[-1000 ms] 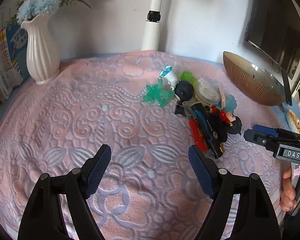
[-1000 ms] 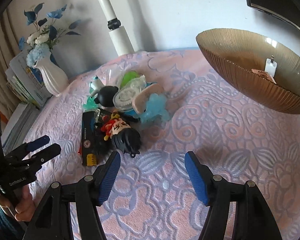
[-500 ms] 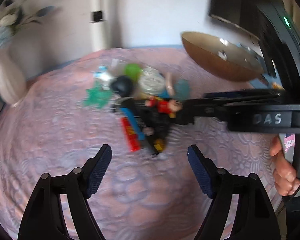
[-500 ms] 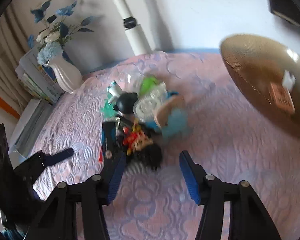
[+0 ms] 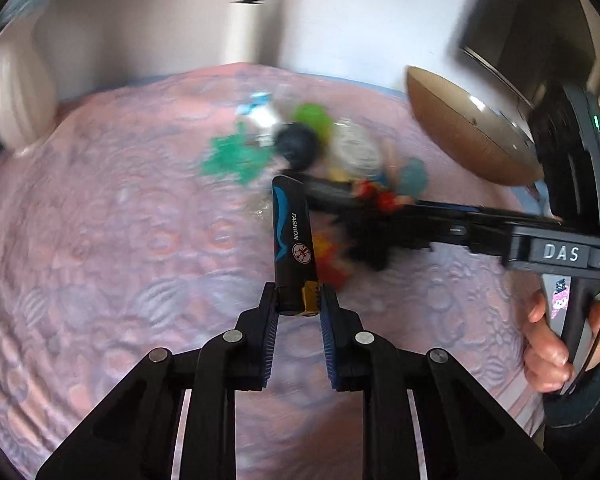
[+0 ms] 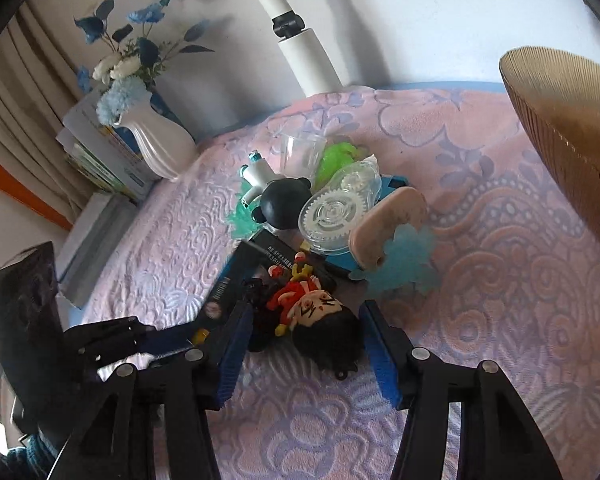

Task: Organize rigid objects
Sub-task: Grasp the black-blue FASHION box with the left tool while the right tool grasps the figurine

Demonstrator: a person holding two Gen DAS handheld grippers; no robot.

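Clamping the near end of a slim black lighter printed with "FASHION" [image 5: 292, 236], the left gripper [image 5: 298, 300] has its blue-padded jaws shut tight on it; the lighter's far end points into the pile of small objects on the pink-and-lilac embossed tablecloth [image 5: 112, 240]. From the right, the right gripper [image 6: 306, 320] reaches into that same pile with its jaws partly apart, set on either side of a black-haired doll figure in red clothes [image 6: 320, 316]; whether the pads actually press on the doll cannot be told. Behind the doll lie a clear plastic gear case [image 6: 336, 208], a black round ball-like toy [image 6: 284, 204], a bright green lump [image 6: 340, 156] and a pale blue flower-shaped piece [image 6: 408, 264]. A ribbed brown glass bowl [image 6: 568, 128] stands well apart at the right, and a white fluted vase of blue flowers [image 6: 156, 136] stands at the far left edge.
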